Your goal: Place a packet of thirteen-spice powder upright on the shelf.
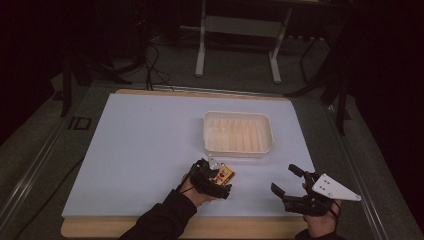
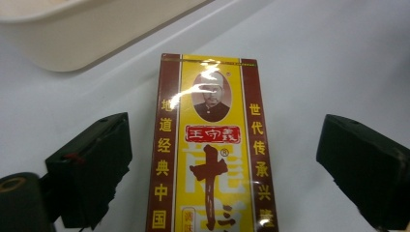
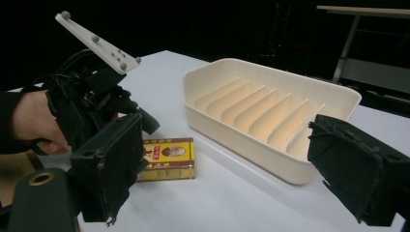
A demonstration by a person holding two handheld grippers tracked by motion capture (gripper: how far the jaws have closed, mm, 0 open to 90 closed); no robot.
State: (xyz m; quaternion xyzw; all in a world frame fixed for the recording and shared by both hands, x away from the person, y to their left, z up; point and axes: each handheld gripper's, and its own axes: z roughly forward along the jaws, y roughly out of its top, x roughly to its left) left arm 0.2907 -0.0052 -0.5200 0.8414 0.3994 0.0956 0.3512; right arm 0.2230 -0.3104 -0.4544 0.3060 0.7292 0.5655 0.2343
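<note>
My left gripper (image 1: 216, 176) is down over the yellow and red box (image 2: 212, 159), which lies flat on the white counter (image 1: 145, 150) just in front of the near wall of the cream tray (image 1: 239, 132), close to it but not touching. In the left gripper view the box runs lengthwise between my two jaws, printed face up with a portrait near its far end and red characters below; there is a gap of bare counter on each side, so the pads are spread and press on nothing. From the right gripper view the left gripper (image 3: 104, 116) stands at one short end of the box (image 3: 167, 158), and whether any part of it touches the carton I cannot tell from there. The tray (image 3: 270, 145) is ribbed inside, a row of narrow slots, each slot bare. My right gripper (image 1: 290, 180) sits well apart from the box, toward the near right corner of the counter, jaws spread wide with nothing between them; its grey three-cornered plate (image 1: 334, 188) points off to the right. Both of my hands come in from the near edge, the left sleeve dark.
</note>
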